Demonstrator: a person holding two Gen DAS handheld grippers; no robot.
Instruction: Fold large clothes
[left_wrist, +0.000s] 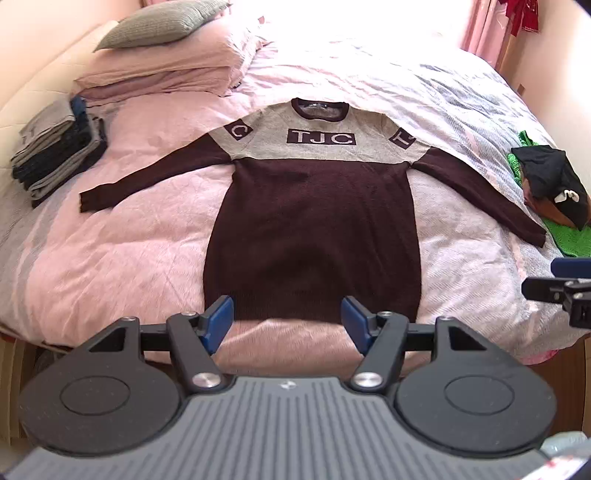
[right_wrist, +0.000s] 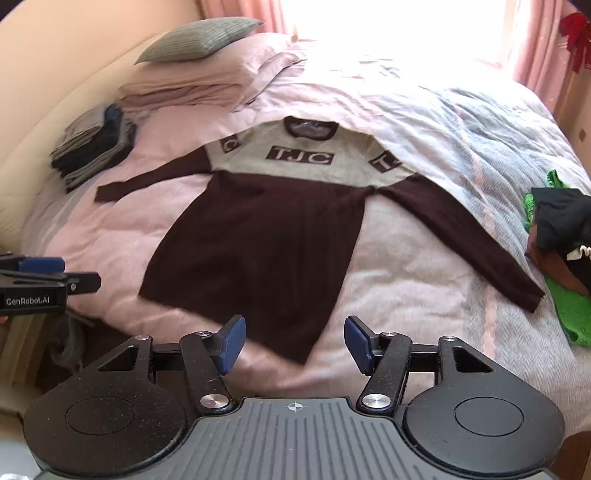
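Both grippers hang empty with jaws spread: the left gripper (left_wrist: 287, 325) low in its frame over the hem, the right gripper (right_wrist: 294, 343) likewise. Mid-frame, the sweater (left_wrist: 310, 210) lies flat on the bed (left_wrist: 110, 236), sleeves out. At right, a clothes pile (left_wrist: 554, 184) is cut off; glare whitens the top.

A sweater (left_wrist: 314, 221) lies flat at the centre of the frame on a bed (left_wrist: 129, 251), neck toward the top, sleeves spread to either side. At upper left, a cushion (left_wrist: 162, 24) sits on stacked pillows (left_wrist: 166, 70). Below them, at left, stands a pile of folded clothes (left_wrist: 59, 147). At the right edge lies a heap of loose garments (left_wrist: 554, 184). Both grippers sit at the bottom, near the hem.
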